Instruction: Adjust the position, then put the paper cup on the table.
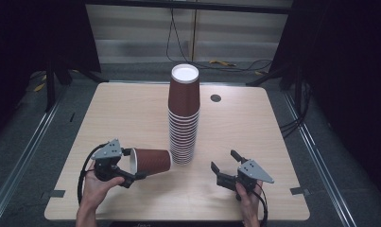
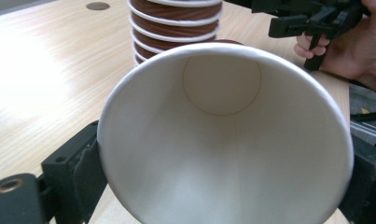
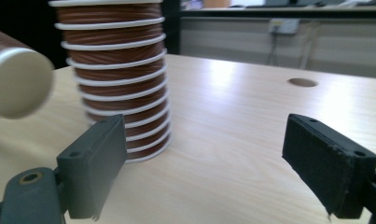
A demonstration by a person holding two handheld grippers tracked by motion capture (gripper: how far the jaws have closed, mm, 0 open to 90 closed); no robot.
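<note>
Tabletop, brown white-lined paper cup (image 1: 151, 161) sideways

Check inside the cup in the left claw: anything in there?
The paper cup, held at its rim by the left claw, shows a bare white wall and base. Nothing is inside; none of the interior is covered.

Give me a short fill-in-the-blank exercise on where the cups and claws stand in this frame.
1. The left claw holds a single brown paper cup lying on its ____.
2. The tall stack of cups stands with the cups' mouths facing ____.
3. The right claw has its jaws ____ and holds nothing.
4. On the table, the held cup's closed base points toward the ____.

Missing words: side; down; open; stack
</note>
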